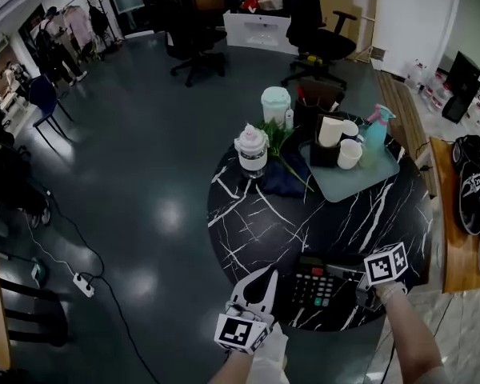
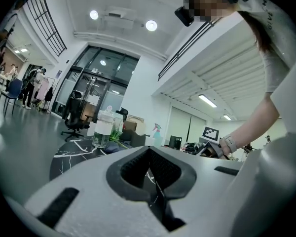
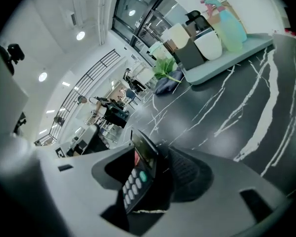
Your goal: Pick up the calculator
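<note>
A black calculator (image 1: 315, 283) lies near the front edge of the round black marble table (image 1: 256, 222). My right gripper (image 1: 354, 283) is at the calculator's right end. In the right gripper view the calculator (image 3: 138, 177) sits between the wide-spread jaws of this gripper (image 3: 155, 179), keys toward the left jaw with a gap on that side. So the jaws are open around it. My left gripper (image 1: 265, 277) hovers just left of the calculator at the table's edge. Its jaws (image 2: 150, 163) meet at the tips with nothing between them.
At the back of the table a pale tray (image 1: 384, 173) carries cups (image 1: 350, 154) and a teal spray bottle (image 1: 375, 130). A glass jar (image 1: 251, 148), a mint jug (image 1: 276, 104) and a green plant (image 1: 278, 138) stand beside it. Shoes (image 1: 472, 184) rest on a wooden bench at right. Office chairs stand behind.
</note>
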Motion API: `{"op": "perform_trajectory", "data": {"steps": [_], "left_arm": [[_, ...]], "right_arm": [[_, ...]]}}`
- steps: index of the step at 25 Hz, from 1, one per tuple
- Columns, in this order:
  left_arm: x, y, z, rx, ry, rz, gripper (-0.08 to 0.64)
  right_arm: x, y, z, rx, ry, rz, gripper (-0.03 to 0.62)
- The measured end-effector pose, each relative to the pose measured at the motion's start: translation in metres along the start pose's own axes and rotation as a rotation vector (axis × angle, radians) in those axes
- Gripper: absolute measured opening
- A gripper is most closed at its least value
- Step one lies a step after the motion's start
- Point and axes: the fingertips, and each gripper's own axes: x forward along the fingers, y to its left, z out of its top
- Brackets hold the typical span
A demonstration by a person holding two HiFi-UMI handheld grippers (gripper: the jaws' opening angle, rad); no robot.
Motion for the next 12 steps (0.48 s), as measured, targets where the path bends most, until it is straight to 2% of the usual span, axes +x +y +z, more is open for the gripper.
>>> {"op": "perform_trajectory", "data": {"steps": [5, 10, 12], "left_arm": [[0.014, 0.008, -0.009, -0.003, -0.013, 0.012, 0.008], [0.015, 0.016, -0.011, -0.030, -0.022, 0.036, 0.008], [0.017, 0.017, -0.014, -0.036, -0.019, 0.040, 0.008]], "right_arm": [[0.009, 0.005, -0.009, -0.025, 0.129, 0.046, 0.207], [0.012, 0.006, -0.011, 0.057, 0.189, 0.111, 0.206], [0.011, 0.004, -0.011, 0.079, 0.185, 0.126, 0.176]]}}
